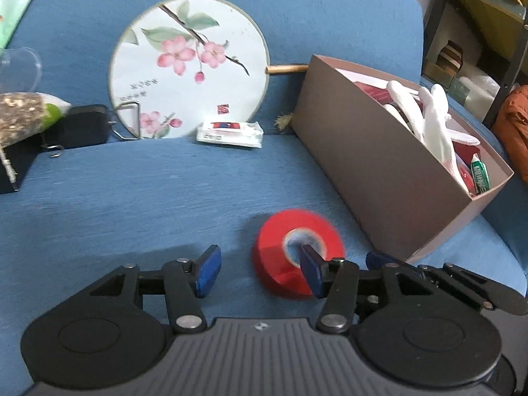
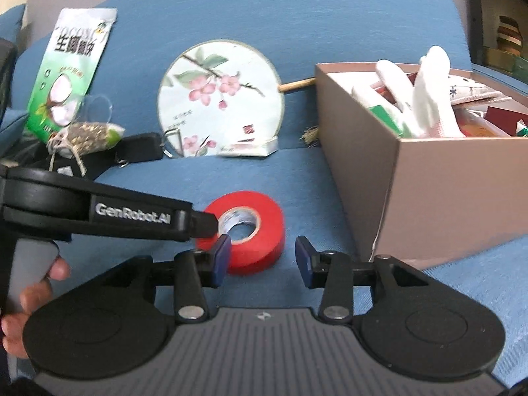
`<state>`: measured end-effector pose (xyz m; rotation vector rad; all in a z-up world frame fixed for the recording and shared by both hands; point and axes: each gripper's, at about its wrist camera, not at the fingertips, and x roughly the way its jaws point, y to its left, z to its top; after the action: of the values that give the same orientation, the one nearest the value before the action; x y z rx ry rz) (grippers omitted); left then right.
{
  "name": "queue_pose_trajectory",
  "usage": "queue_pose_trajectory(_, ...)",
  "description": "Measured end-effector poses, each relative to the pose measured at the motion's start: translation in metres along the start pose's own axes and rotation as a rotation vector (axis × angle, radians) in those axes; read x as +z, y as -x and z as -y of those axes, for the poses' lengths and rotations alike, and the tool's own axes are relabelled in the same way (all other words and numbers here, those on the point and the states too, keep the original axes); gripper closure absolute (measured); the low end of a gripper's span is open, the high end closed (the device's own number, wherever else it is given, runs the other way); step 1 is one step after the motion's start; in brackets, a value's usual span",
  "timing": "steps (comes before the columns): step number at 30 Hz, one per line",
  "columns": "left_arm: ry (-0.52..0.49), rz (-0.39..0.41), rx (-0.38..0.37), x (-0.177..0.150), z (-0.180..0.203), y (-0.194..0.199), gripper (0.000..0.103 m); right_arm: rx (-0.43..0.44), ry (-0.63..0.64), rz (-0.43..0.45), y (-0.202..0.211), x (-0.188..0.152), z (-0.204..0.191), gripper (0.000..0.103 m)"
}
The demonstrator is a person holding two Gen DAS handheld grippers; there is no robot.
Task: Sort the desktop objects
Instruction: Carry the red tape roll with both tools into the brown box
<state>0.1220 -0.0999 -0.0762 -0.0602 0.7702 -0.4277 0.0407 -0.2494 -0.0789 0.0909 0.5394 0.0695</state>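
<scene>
A red roll of tape (image 1: 297,257) lies flat on the blue cushion (image 1: 132,204). My left gripper (image 1: 260,272) is open; its right finger (image 1: 310,272) pokes into the roll's core, its left finger rests on the cushion beside the roll. In the right wrist view the roll (image 2: 250,234) lies just ahead of my open, empty right gripper (image 2: 262,259), and the left gripper's arm (image 2: 132,217) reaches over it from the left. A brown cardboard box (image 1: 379,165) with white gloves (image 1: 429,115) and other items stands to the right.
A round flower-painted fan (image 1: 188,66) leans on the backrest. A tissue packet (image 1: 229,133), a black case (image 1: 79,127), a wrapped bundle (image 1: 23,115) and a green snack bag (image 2: 69,72) lie at the back left. Shelves stand beyond the box.
</scene>
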Motion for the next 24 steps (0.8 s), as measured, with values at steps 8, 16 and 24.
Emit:
queue_pose_trajectory(8,0.019,-0.021,0.026,0.006,-0.001,-0.025,0.049,-0.048,0.033,-0.041,-0.034,0.012,-0.001,0.064)
queue_pose_trajectory(16,0.066,-0.025,-0.038,0.006,-0.007,-0.023,0.070,-0.049,0.002,-0.120,-0.050,0.020,-0.002,0.064)
queue_pose_trajectory(24,0.039,-0.032,-0.040,0.000,0.006,-0.007,0.075,0.011,0.003,-0.162,-0.037,0.021,0.000,0.074)
